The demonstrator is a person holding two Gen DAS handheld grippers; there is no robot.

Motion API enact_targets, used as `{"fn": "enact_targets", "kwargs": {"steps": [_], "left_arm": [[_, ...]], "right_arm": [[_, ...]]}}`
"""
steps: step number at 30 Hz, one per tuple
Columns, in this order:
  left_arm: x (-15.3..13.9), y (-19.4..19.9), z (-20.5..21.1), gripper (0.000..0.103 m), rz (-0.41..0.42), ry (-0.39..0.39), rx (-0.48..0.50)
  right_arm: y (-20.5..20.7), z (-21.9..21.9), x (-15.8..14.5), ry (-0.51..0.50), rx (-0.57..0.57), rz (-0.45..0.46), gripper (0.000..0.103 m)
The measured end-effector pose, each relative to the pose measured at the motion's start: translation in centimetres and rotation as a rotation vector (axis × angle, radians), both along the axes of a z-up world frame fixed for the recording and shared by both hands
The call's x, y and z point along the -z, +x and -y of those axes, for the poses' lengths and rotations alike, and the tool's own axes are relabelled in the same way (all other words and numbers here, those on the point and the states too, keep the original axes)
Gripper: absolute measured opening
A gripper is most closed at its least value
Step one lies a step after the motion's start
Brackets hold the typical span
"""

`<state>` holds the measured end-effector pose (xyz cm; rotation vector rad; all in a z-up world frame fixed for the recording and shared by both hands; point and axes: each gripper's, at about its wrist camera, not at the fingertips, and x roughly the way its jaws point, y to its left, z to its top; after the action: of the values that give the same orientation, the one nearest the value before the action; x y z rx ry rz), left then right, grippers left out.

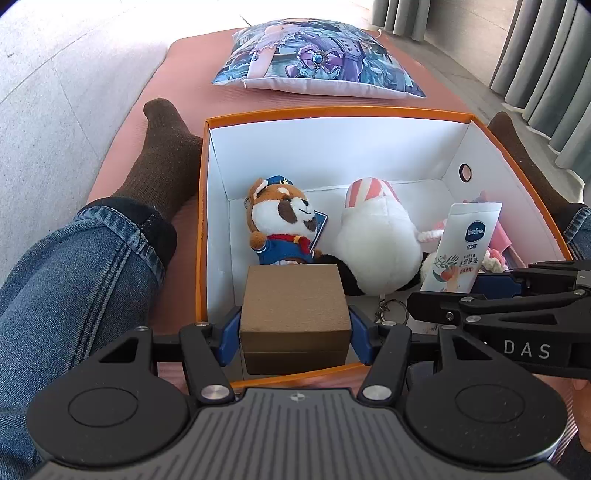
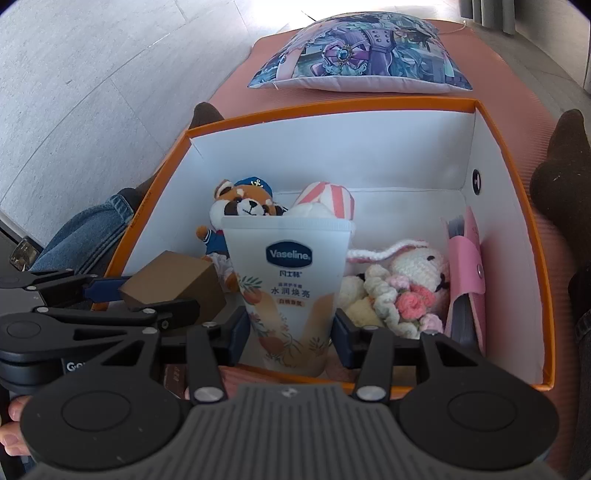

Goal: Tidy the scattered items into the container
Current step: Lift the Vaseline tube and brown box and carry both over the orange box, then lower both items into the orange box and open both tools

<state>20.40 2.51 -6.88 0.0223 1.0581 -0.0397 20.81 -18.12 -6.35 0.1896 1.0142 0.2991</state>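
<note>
Left tongs point(image 1: 294, 332) clamp a smooth, square-edged brown box point(image 1: 294, 317).

Daylight floods both views from the top centre, blowing the floor point(image 1: 288, 11) to white glare beyond the printed cushion point(image 1: 317, 59). The white inner walls of the orange box point(image 2: 332, 155) carry soft shadows. Focus is sharp; fisheye curvature bends edges, with dark corners.
</note>
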Motion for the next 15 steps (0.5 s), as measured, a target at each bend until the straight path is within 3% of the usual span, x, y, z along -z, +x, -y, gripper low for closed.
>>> {"fn": "enact_targets", "kwargs": {"steps": [15], "left_arm": [[-0.75, -0.65, -0.82, 0.071, 0.021, -0.067, 0.017]], "right_arm": [[0.14, -0.10, -0.03, -0.009, -0.003, -0.011, 0.050]]}}
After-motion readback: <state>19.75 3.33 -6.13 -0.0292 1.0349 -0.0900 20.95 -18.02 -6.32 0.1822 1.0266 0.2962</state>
